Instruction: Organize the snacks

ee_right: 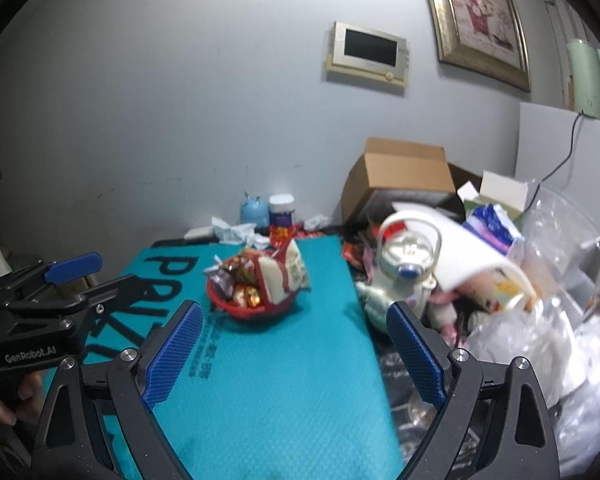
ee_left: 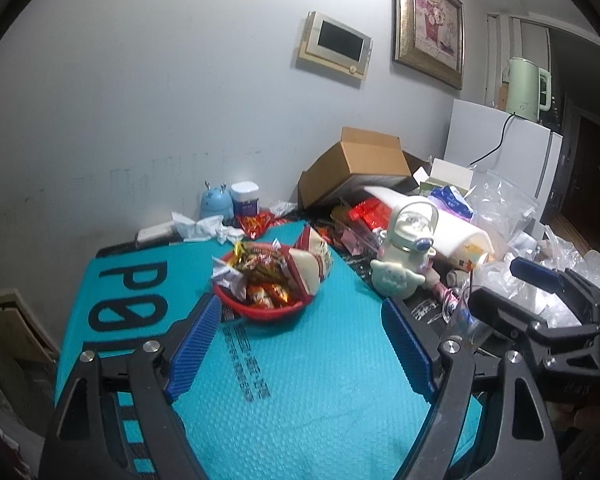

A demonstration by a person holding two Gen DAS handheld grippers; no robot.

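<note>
Left tongs (ee_left: 300,344), nearest the lens in the left wrist view: blue ribbed pads (ee_left: 194,354) spread wide, released, nothing between them, poised over the teal mat (ee_left: 300,400). Right tongs (ee_right: 294,356), nearest in the right wrist view: pads (ee_right: 172,356) likewise spread, released and empty, over the same mat. Each tool shows in the other's view (the right one at the right edge of the left view, the left one at the left edge of the right view, where a thumb is just visible under its handle).

The mat bears large black letters on its left part and a line of small print down its middle; it covers the worktop (ee_left: 428,308), whose dark printed surface shows beside the mat's right edge.

Beyond the tongs, on the mat's far half, sits the red bowl (ee_left: 260,310), heaped with wrapped snacks (ee_left: 260,276); a white packet (ee_left: 312,268) leans against its right rim.

Right of the mat, just off its edge, stands a white bottle (ee_left: 400,256) with a loop handle. Behind and right of it lie a tipped paper cup (ee_left: 464,240), clear plastic bags (ee_left: 508,208) and red wrappers (ee_left: 364,212).

At the far edge, near the wall: crumpled tissues (ee_left: 204,228), a blue figure (ee_left: 214,202) and a jar (ee_left: 245,199), touching or nearly so. Farther right, an open carton (ee_left: 360,164); beyond it a white cabinet (ee_left: 500,144) carrying a green kettle (ee_left: 526,84).
</note>
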